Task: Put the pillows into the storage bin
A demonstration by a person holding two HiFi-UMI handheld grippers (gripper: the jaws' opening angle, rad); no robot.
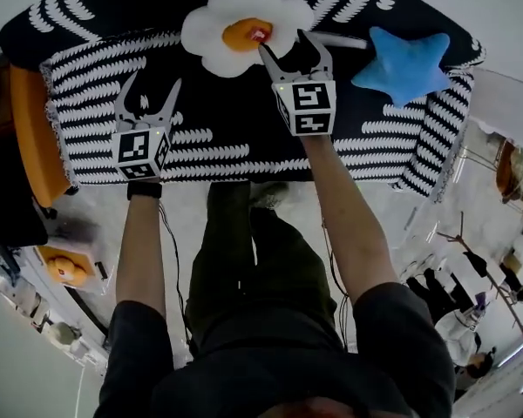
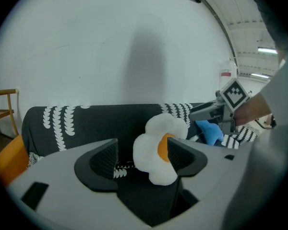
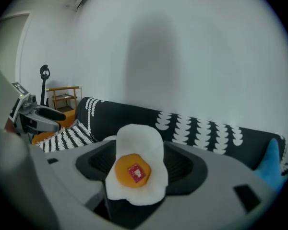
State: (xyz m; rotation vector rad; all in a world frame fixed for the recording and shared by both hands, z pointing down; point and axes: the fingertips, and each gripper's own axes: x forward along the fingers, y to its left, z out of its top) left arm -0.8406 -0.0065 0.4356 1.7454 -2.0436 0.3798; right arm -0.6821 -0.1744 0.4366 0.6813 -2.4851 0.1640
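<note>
Dark-sleeved arms (image 1: pixel 144 259) reach from the near edge toward a sofa (image 1: pixel 244 133) draped in a black cover with white leaf-like rows and stripes. Each hand carries 1 gripper.

Over the seat's left part, the left gripper (image 1: pixel 154 81) has its jaws wide apart and grips nothing. In its own view the fried-egg pillow (image 1: pixel 235 24) shows through the gap, but farther off, on the sofa.

Farther in and to the right, the right gripper (image 1: pixel 283 43) has its tips at the egg pillow's near-right edge. Its jaws also stand apart. In the right gripper view the pillow fills the space between them, its orange yolk and a small red tag (image 3: pixel 136 172) facing the camera. The pads do not look pressed onto it.

That white pillow lies against the sofa's back, about mid-width. The blue star pillow (image 1: pixel 401 64) lies on the seat to its right, apart from both grippers. Something orange (image 1: pixel 35 129) sits at the sofa's left end.
</note>
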